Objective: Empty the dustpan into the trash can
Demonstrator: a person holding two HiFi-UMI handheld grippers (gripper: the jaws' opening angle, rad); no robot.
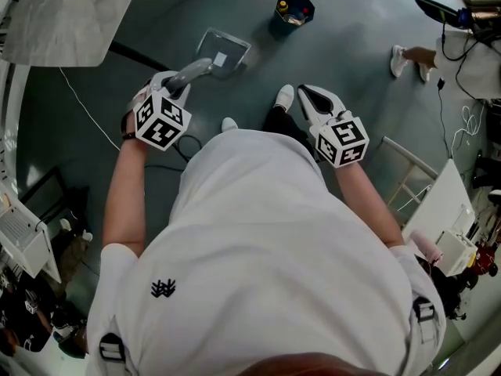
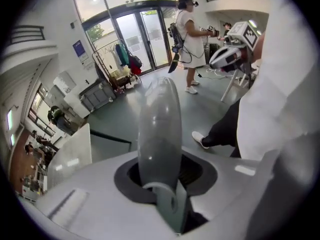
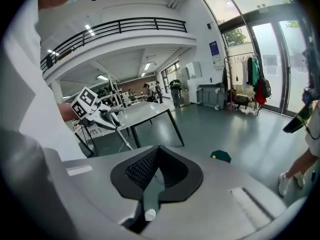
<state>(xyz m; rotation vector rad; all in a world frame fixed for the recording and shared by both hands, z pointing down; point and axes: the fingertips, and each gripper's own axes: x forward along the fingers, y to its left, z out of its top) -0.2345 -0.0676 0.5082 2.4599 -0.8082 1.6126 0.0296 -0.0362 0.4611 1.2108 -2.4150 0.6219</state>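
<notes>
Head view: L gripper (image 1: 178,86), left of centre, has its fingers clamped on the grey handle (image 1: 196,70) of the dustpan (image 1: 221,53). The clear pan end points away from the person, up and right of the gripper, over the grey-green floor (image 1: 352,22). Can't tell if it touches the floor. In the left gripper view the handle (image 2: 157,124) runs straight up btw the dark pads, gripped tight.

R gripper (image 1: 307,96), right of centre, is empty. The right gripper view shows its fingers (image 3: 137,169) pressed together w/ nothing btw them.

The trash can (image 1: 293,10) stands on the floor at top centre of the head view, beyond the dustpan and apart from it, w/ yellow and red bits inside. The trash can (image 3: 220,156) also shows small and dark at mid-right of the right gripper view.

A pale desk (image 1: 70,14) fills the upper left of the head view. Another person's feet (image 1: 407,57) are at upper right.
</notes>
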